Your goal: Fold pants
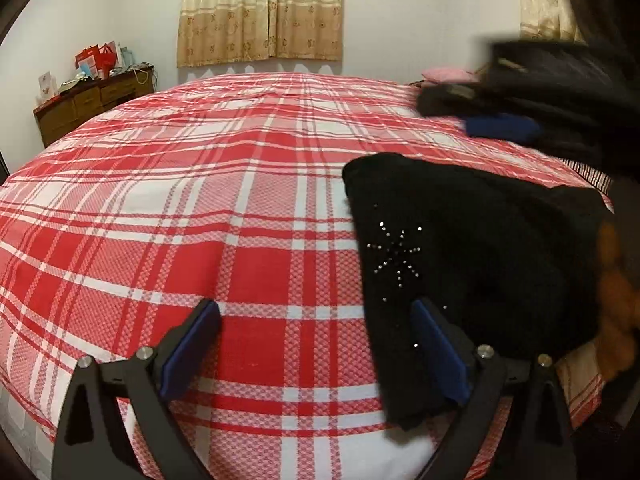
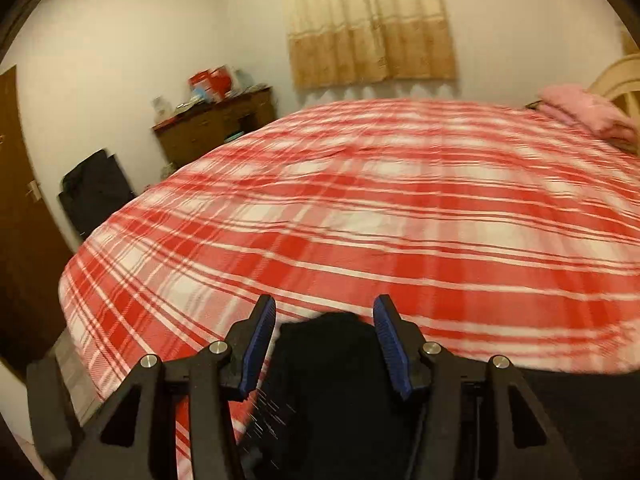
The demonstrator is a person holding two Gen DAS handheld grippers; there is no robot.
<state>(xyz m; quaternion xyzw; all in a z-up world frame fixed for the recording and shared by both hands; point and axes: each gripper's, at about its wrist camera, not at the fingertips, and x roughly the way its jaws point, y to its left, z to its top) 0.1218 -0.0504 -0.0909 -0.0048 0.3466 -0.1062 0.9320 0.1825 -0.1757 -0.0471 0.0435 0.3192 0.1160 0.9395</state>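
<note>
Black pants point(image 1: 472, 256) with a small rhinestone star lie folded in a compact pile on the red-and-white plaid bed point(image 1: 200, 184), at its near right part. My left gripper point(image 1: 316, 340) is open just above the bed; its right finger point(image 1: 440, 352) rests on the pile's left edge. The right gripper point(image 1: 500, 112) shows blurred above and beyond the pile. In the right wrist view my right gripper point(image 2: 324, 336) is open, with the black pants point(image 2: 332, 380) below and between its fingers, not gripped. The view is motion-blurred.
A wooden dresser point(image 1: 92, 108) with red bags stands at the far left beyond the bed. A pink pillow point(image 2: 584, 116) lies at the bed's far right by the headboard. A dark bag point(image 2: 96, 192) leans on the wall. Curtains point(image 1: 260, 12) hang behind.
</note>
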